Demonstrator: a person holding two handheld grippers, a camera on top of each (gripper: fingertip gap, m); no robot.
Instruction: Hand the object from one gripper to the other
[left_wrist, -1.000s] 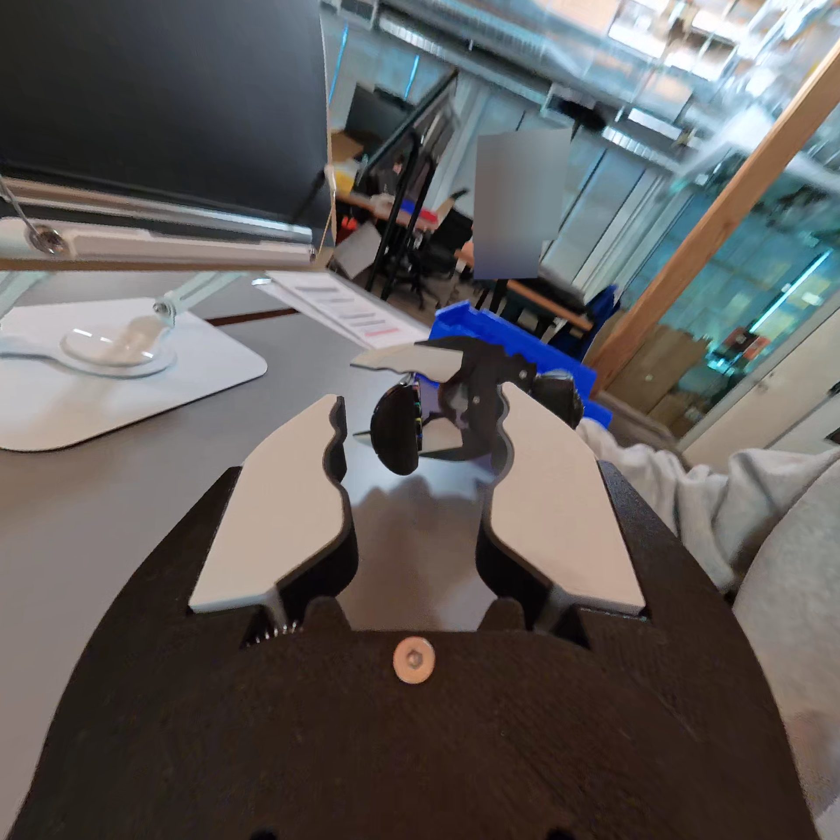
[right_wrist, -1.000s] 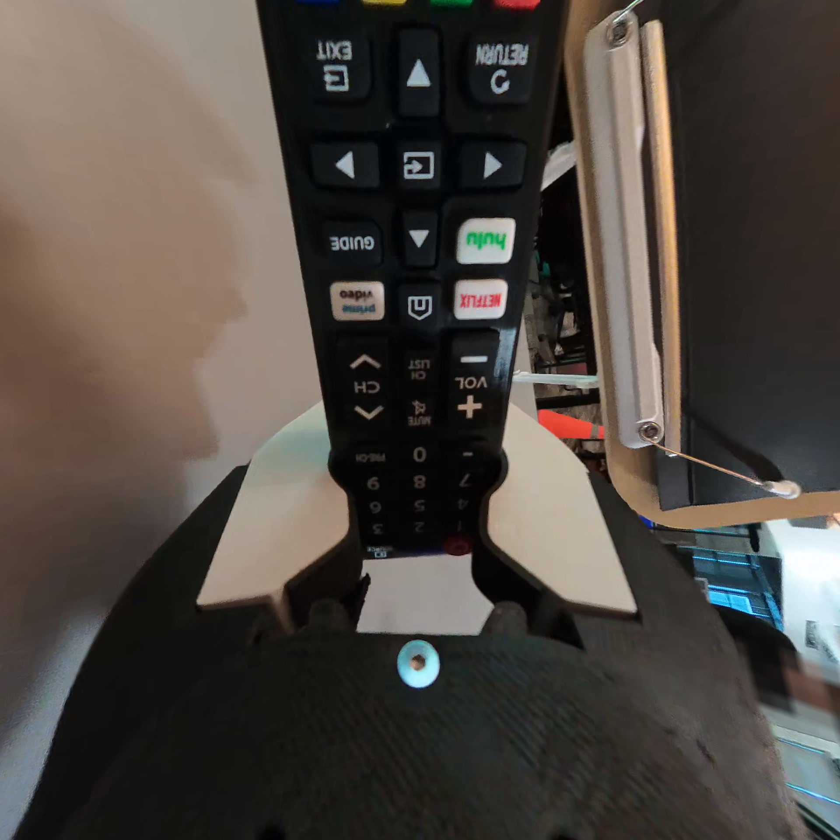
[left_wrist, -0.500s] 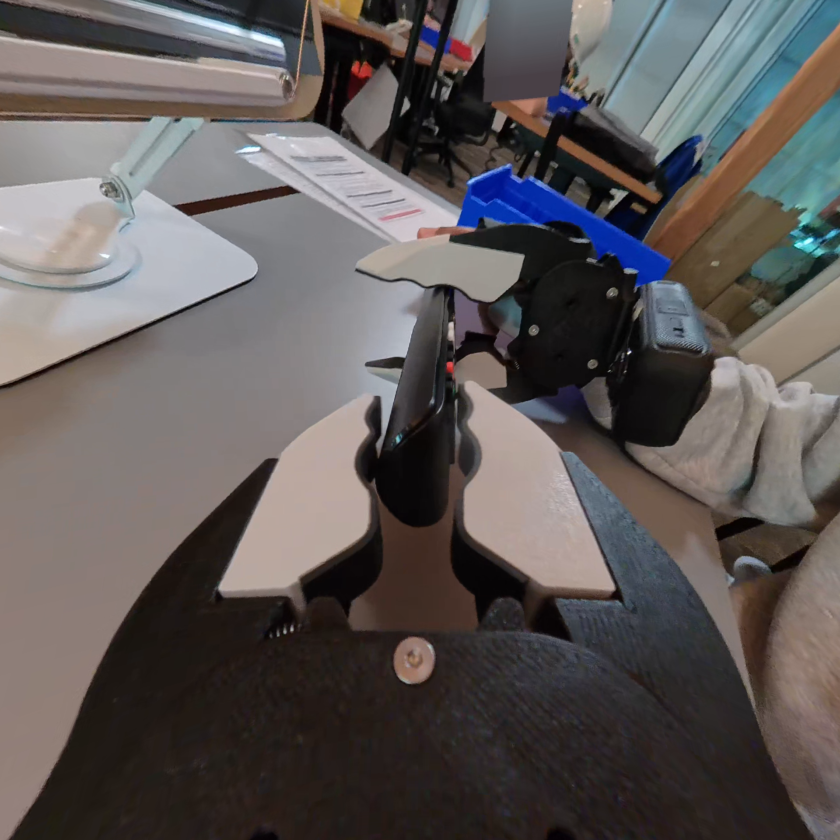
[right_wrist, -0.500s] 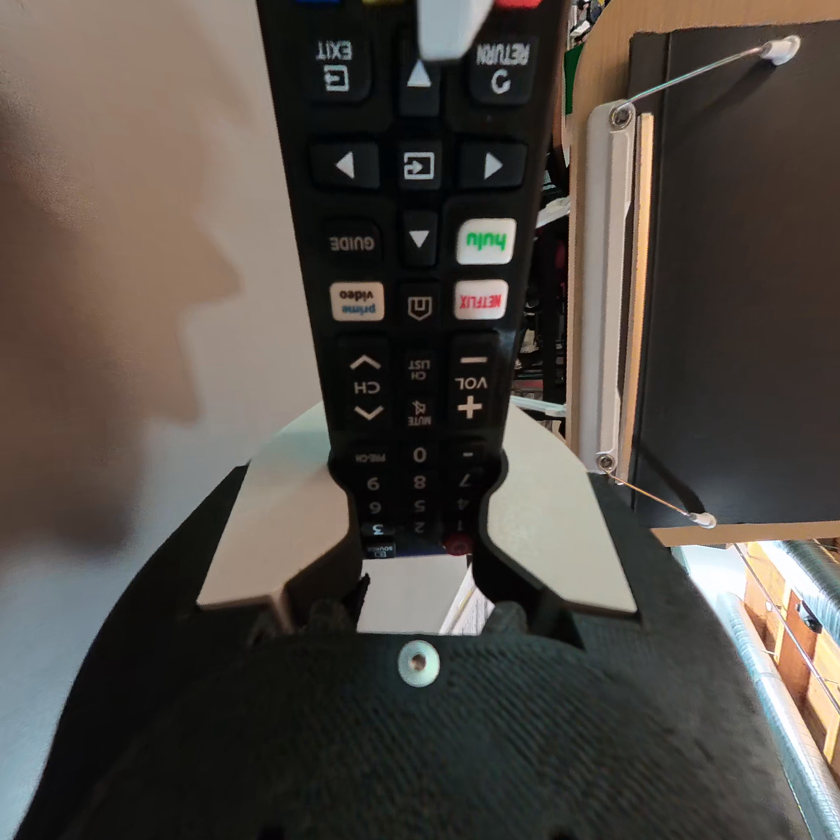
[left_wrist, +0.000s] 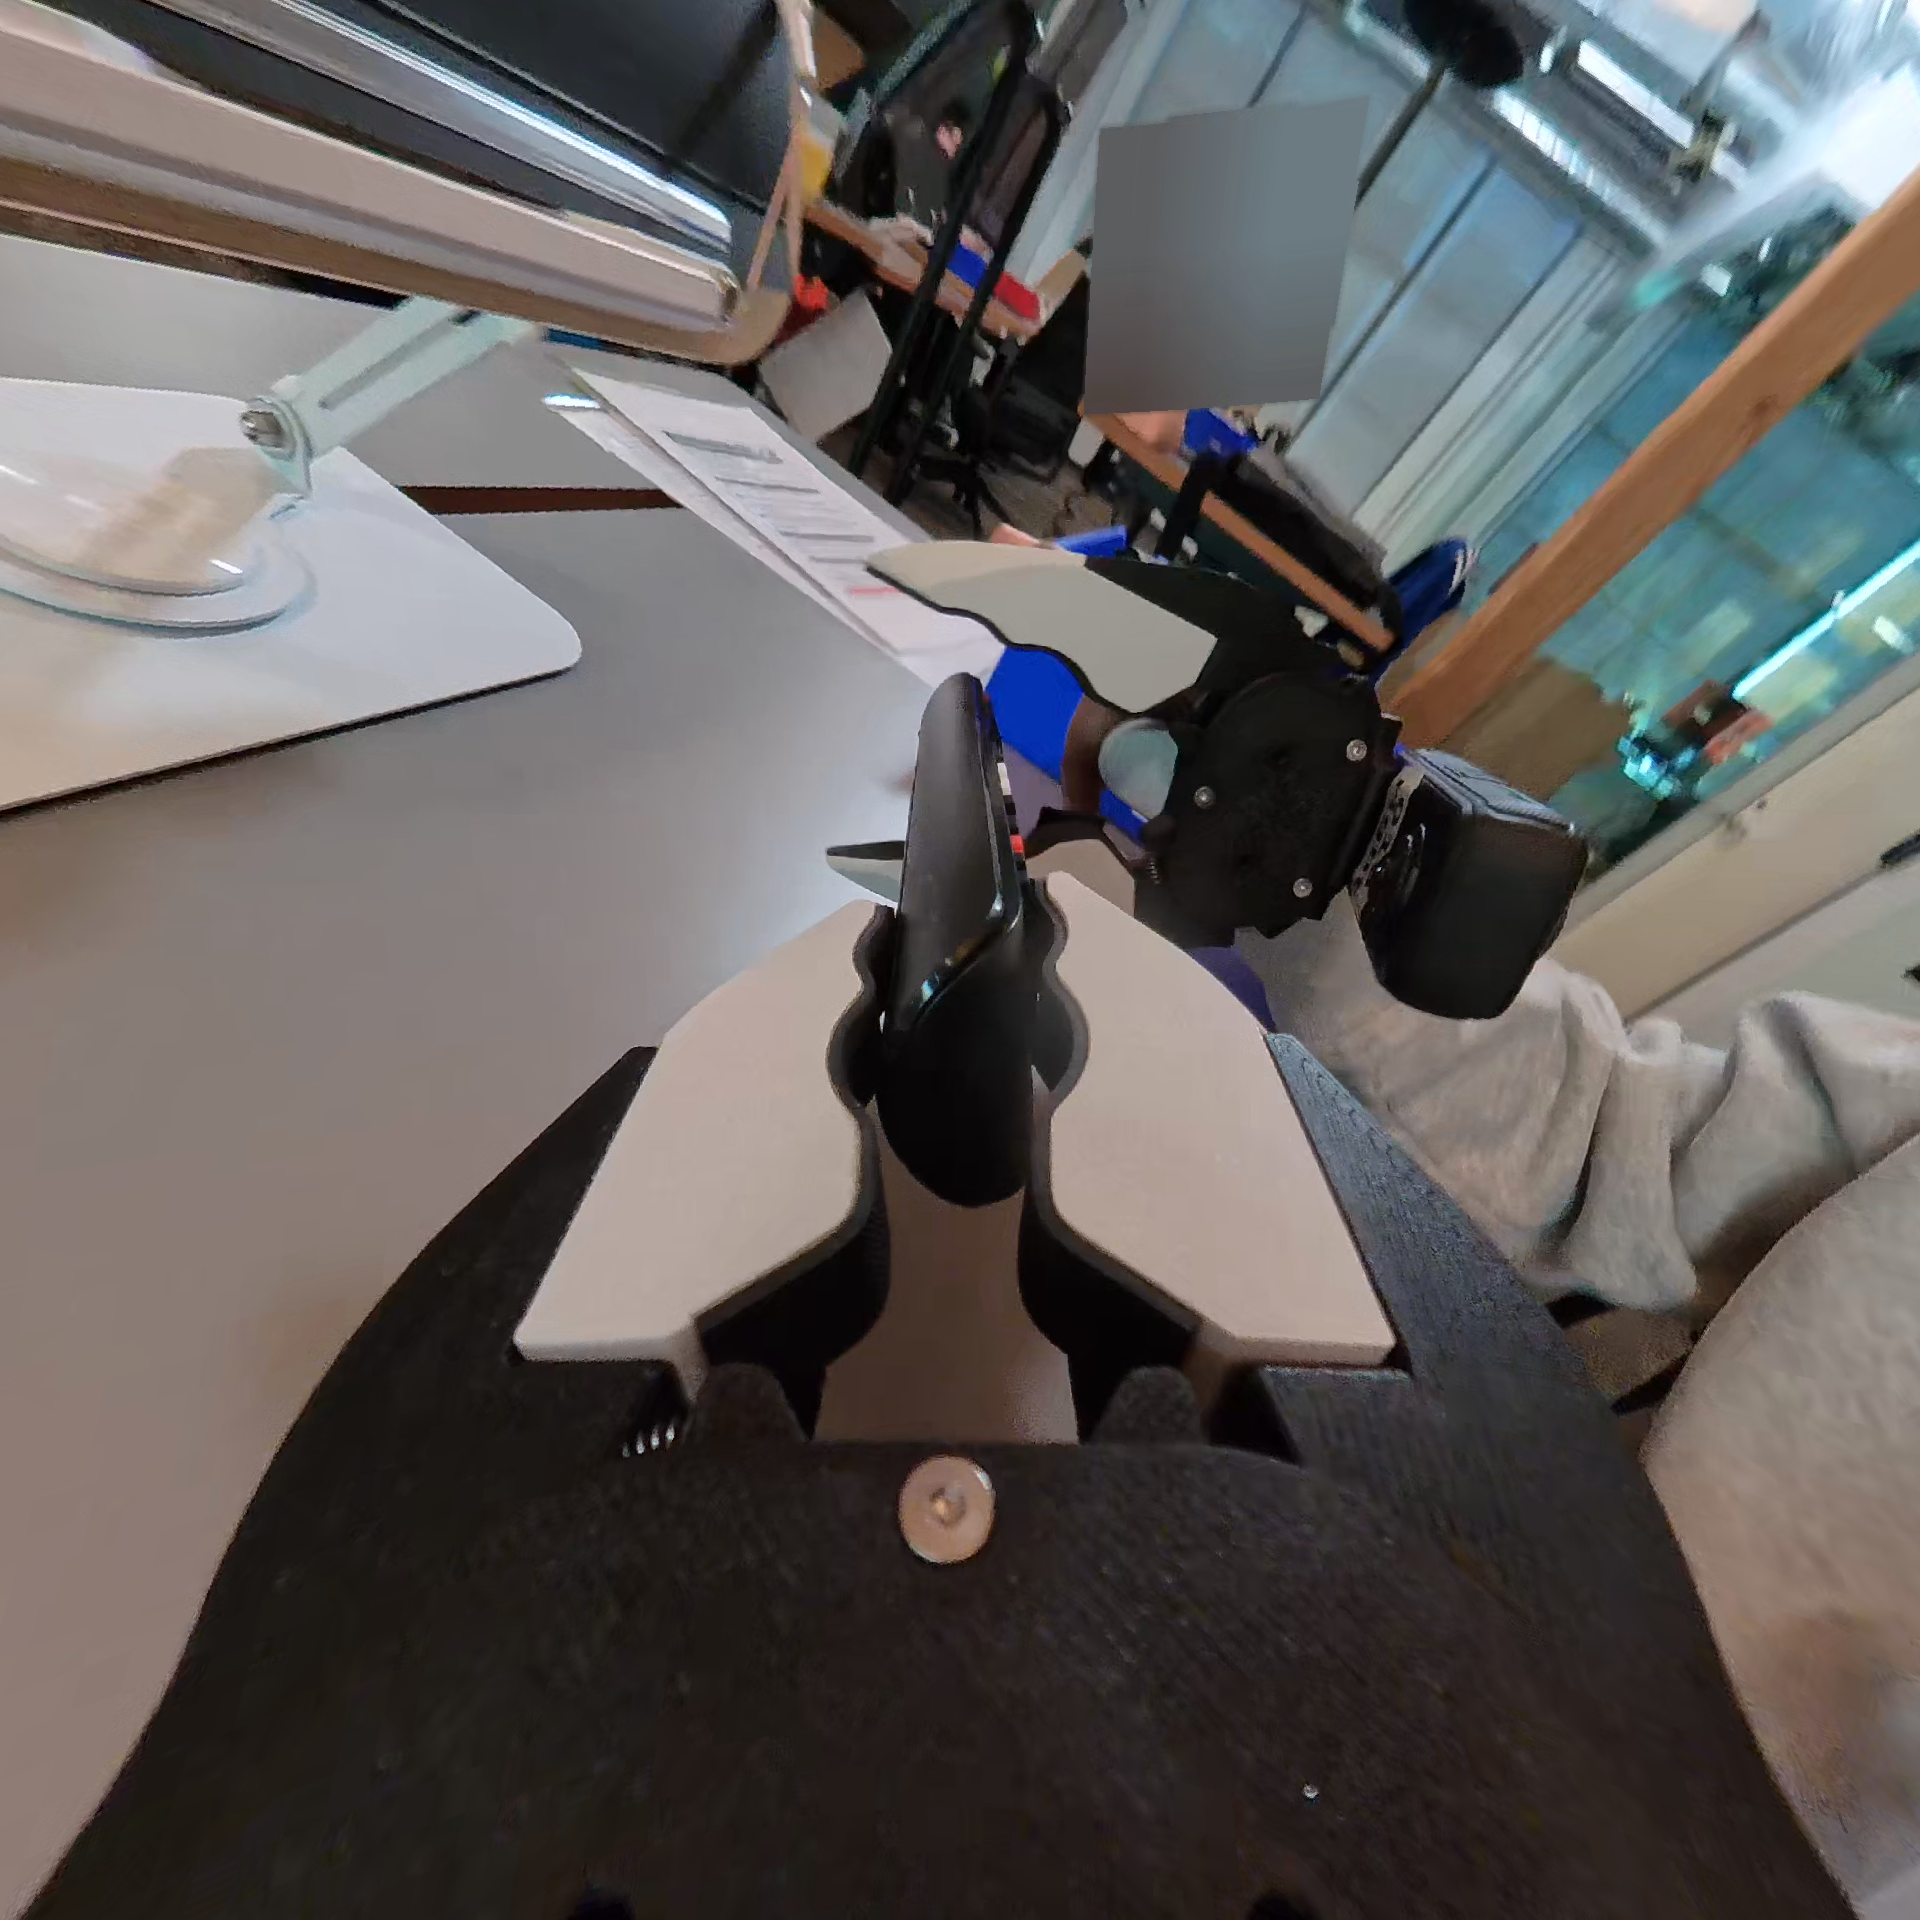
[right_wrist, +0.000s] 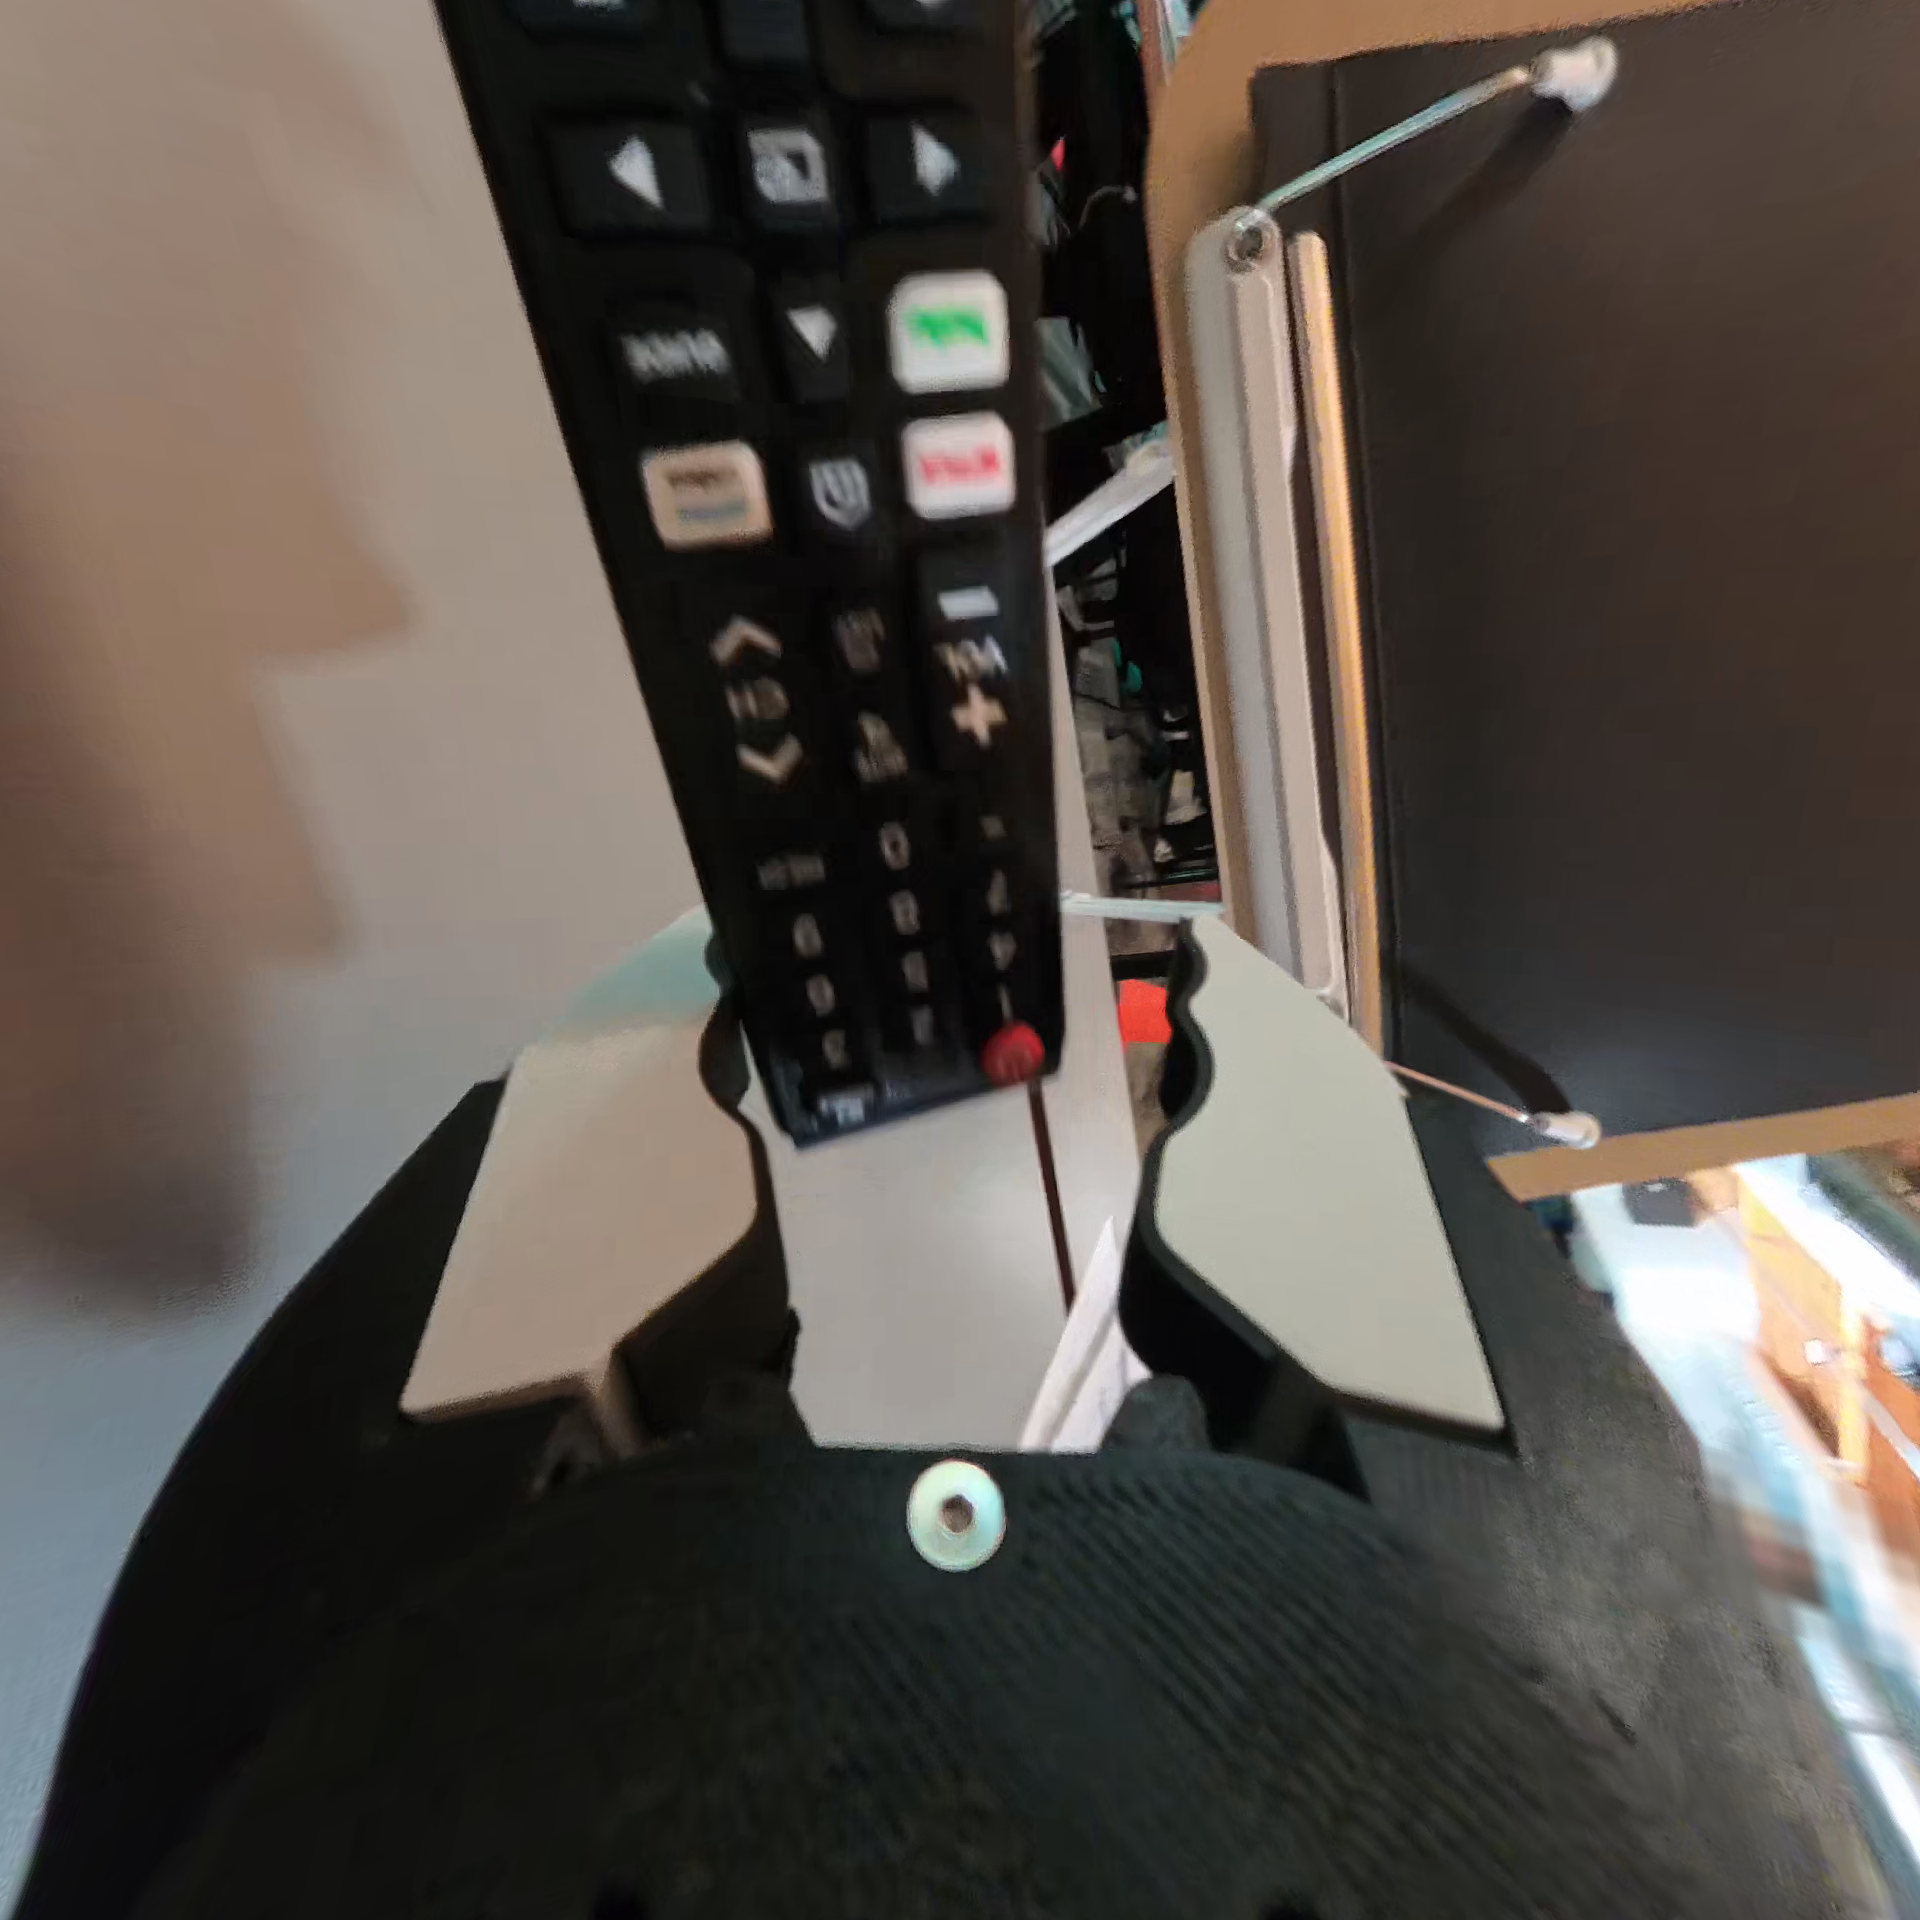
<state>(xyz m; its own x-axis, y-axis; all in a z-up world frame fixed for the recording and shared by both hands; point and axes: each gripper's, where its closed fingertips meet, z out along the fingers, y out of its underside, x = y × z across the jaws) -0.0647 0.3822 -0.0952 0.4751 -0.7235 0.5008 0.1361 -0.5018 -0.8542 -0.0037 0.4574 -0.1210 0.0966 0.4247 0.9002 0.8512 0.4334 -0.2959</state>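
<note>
The left gripper (left_wrist: 956, 966) clamps the slim, glossy black remote (left_wrist: 951, 925) edge-on above the grey table (left_wrist: 312, 935). The right gripper (right_wrist: 951, 997) gapes; its blurred left finger perhaps touches the rubbery-buttoned remote (right_wrist: 821, 520).

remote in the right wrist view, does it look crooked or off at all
Slightly. The remote leans left between the right tool's spread fingers, touching only the left one. That fits a handover: the left tool is clamped on its other end. No damage shows.
</note>
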